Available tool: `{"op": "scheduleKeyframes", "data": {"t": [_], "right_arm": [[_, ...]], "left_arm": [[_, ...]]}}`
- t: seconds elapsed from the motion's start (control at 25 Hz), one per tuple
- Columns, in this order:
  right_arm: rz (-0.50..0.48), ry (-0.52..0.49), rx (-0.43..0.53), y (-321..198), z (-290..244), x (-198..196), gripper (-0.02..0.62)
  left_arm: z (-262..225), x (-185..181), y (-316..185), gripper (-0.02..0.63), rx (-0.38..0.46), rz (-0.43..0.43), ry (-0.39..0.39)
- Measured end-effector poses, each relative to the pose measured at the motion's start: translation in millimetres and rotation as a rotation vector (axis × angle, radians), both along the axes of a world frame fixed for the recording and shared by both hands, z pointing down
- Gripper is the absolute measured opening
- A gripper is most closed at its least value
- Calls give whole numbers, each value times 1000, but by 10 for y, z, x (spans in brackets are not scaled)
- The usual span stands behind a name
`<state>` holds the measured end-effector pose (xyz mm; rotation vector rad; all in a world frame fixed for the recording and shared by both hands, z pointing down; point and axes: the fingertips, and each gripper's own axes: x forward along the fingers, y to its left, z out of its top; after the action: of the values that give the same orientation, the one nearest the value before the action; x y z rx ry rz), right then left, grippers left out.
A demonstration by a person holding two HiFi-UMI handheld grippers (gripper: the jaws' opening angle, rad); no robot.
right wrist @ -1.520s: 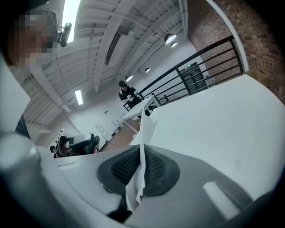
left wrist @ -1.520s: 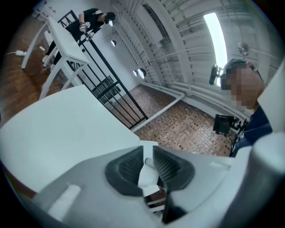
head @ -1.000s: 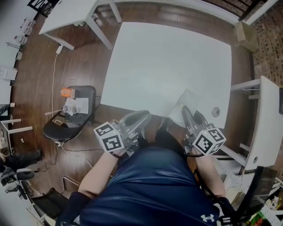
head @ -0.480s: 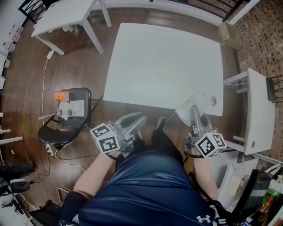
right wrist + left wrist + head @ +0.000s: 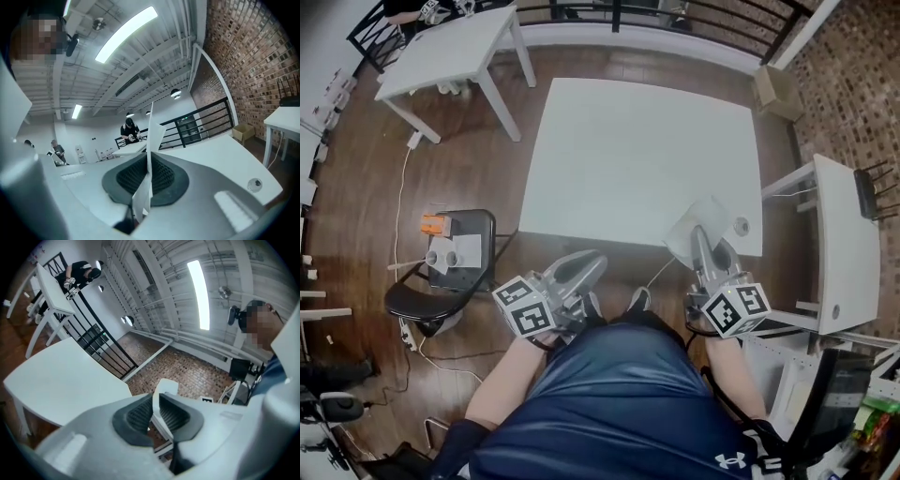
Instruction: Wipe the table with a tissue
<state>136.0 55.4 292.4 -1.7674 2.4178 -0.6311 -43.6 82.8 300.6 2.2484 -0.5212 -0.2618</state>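
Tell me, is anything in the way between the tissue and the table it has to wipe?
Nothing visible is. The right gripper pinches the tissue at the near right corner of the white table. The tabletop is bare, apart from a small round thing by that corner, beside the tissue.

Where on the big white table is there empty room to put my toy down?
Almost the whole table is bare: from the far edge by the railing to the near edge, and across to its left side. Only the near right corner is busy: the right gripper holds the tissue over it, beside a small round thing.
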Motion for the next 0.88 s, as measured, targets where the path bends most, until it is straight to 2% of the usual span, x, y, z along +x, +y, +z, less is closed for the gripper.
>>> {"op": "scheduleKeyframes", "data": {"t": [0.24,0.6,0.88], "right_arm": [[-3,-1,36,33,-52,177,12],[-15,29,58,107,-92,307,12],[-35,41,56,40,-51,215,12]], "left_arm": [[-74,99,-55,41,25,-30,-19],[-99,360,0,41,29,-6,-14],[-29,236,-28,41,19,-30,-14]]}}
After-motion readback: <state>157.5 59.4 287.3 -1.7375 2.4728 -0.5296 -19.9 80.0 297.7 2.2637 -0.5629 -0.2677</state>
